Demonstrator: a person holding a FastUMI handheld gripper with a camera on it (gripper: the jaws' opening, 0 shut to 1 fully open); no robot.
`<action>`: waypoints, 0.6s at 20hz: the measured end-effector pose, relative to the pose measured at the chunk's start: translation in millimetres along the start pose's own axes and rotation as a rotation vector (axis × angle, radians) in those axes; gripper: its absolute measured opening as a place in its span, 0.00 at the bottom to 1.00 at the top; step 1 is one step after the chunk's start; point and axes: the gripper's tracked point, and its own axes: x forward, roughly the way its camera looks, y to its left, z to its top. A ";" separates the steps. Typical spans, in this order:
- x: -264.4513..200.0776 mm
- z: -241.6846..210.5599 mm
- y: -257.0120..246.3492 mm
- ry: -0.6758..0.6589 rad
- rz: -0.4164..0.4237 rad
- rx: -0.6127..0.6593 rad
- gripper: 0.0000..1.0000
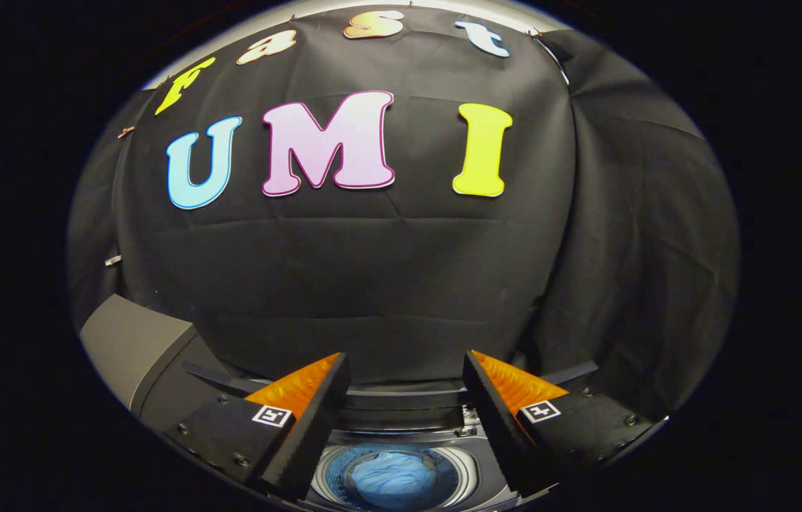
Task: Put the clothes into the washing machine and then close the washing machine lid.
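Note:
My gripper is open, its two fingers spread wide with nothing between them. Below and between the fingers I look down into the washing machine's round drum. A bundle of light blue clothes lies inside the drum. The gripper hovers above the drum opening and touches nothing. Just beyond the drum, the dark folded lid stands at the back edge of the opening.
The washing machine's grey top panel shows to the left of the left finger. The black cloth booth wall rises close behind the machine.

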 end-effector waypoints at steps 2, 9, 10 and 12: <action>-4.8 -3.4 0.3 0.009 -0.019 0.003 1.00; -31.0 -21.6 -1.3 0.030 -0.058 0.000 1.00; -34.1 -26.0 -1.0 0.036 -0.065 -0.003 1.00; -42.6 -33.4 -1.9 0.046 -0.073 -0.004 1.00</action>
